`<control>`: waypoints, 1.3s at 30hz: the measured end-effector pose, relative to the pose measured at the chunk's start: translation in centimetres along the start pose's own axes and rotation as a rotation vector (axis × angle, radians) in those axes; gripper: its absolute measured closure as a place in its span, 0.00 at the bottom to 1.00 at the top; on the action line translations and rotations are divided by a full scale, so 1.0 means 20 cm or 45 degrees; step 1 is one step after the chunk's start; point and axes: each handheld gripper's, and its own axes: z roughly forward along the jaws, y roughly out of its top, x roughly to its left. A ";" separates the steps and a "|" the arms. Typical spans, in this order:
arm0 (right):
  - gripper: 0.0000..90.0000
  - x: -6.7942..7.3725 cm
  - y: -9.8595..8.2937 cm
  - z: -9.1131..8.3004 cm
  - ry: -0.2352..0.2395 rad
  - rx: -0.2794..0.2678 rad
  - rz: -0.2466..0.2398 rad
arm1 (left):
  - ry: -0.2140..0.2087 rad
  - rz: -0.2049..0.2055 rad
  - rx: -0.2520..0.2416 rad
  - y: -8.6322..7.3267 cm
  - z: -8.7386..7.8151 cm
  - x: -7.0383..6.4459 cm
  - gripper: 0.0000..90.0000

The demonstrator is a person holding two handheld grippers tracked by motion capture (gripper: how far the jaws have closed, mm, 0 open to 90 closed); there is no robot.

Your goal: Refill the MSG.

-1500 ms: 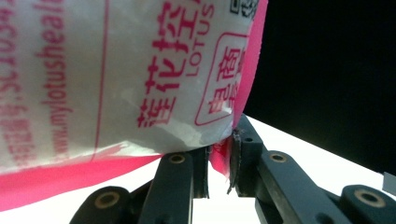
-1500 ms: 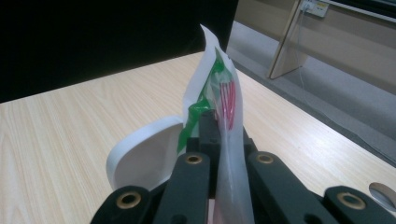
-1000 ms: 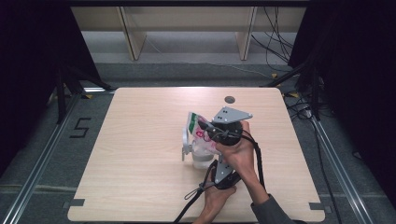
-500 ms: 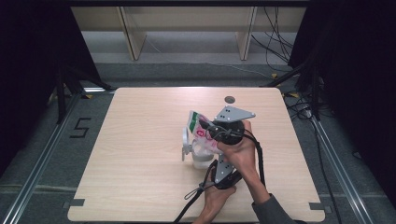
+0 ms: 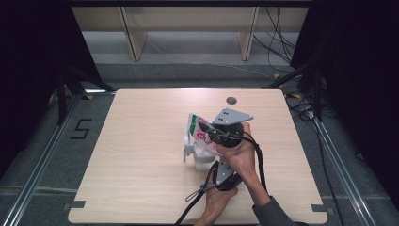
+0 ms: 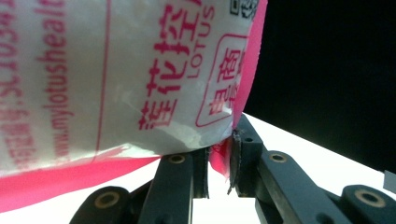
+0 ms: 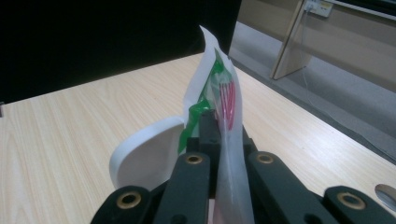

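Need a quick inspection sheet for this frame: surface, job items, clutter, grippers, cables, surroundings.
Surface: light wood table, round grommet hole near the far edge.
Job's things: white plastic pouch with pink and green print, held upright above a white object that sits on the table; what that object is cannot be told.
Clutter: nothing seen.
Grippers: left gripper shut on the pouch's pink bottom edge; right gripper shut on the pouch's side edge.
Cables: black gripper cable trails off the near edge; more cables on the floor at far right.
Surroundings: grey floor, wooden shelf legs beyond, dark curtains both sides.
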 end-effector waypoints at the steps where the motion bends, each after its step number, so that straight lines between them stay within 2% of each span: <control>1: 0.99 0.00 0.00 0.00 0.004 0.000 0.005 | -0.001 0.008 0.006 0.00 0.00 0.00 0.88; 5: 0.99 0.00 0.00 0.00 0.017 0.015 0.006 | 0.000 -0.002 0.005 0.00 0.00 0.00 0.88; 7: 0.99 0.00 0.00 0.00 0.006 0.000 -0.004 | -0.002 0.000 0.003 0.00 0.00 0.00 0.88; 11: 0.99 0.00 0.00 -0.01 0.000 0.006 0.015 | -0.004 -0.004 -0.003 0.00 0.00 0.00 0.88; 12: 0.99 0.01 0.00 0.00 0.006 0.014 -0.012 | -0.004 -0.012 -0.009 0.00 0.00 0.00 0.88; 17: 0.99 0.01 0.00 0.00 -0.002 -0.008 0.009 | 0.007 0.004 0.000 0.00 0.00 0.00 0.88; 18: 0.99 0.01 0.01 0.00 0.001 0.000 -0.013 | 0.003 -0.009 -0.007 0.00 0.00 0.00 0.88; 21: 0.99 0.01 0.00 0.00 -0.005 0.001 -0.001 | -0.003 -0.009 -0.011 0.00 0.00 0.00 0.88; 22: 0.99 0.01 0.01 0.00 0.017 0.002 0.004 | 0.002 -0.003 -0.005 0.00 0.00 0.00 0.88; 24: 0.99 0.01 0.00 0.00 0.014 0.006 0.009 | -0.004 -0.006 0.002 0.00 0.00 0.00 0.88; 31: 0.99 0.02 0.01 -0.01 0.003 -0.004 -0.005 | -0.002 -0.007 -0.003 0.00 0.00 0.00 0.88; 32: 0.99 0.01 0.00 0.01 0.008 0.022 -0.016 | -0.003 -0.008 0.005 0.00 0.00 0.00 0.88; 34: 0.99 0.01 0.00 0.00 0.011 0.012 -0.002 | -0.001 0.002 0.004 0.00 -0.01 0.00 0.88; 35: 0.99 0.01 0.01 0.00 0.001 -0.005 -0.017 | -0.001 0.002 0.004 0.00 -0.01 0.00 0.88; 36: 0.99 0.01 0.01 -0.01 0.009 0.007 -0.014 | -0.004 0.005 -0.003 0.01 0.00 0.00 0.88; 39: 0.99 0.02 0.00 0.01 -0.006 0.015 -0.018 | -0.006 -0.020 -0.005 0.00 0.00 0.00 0.88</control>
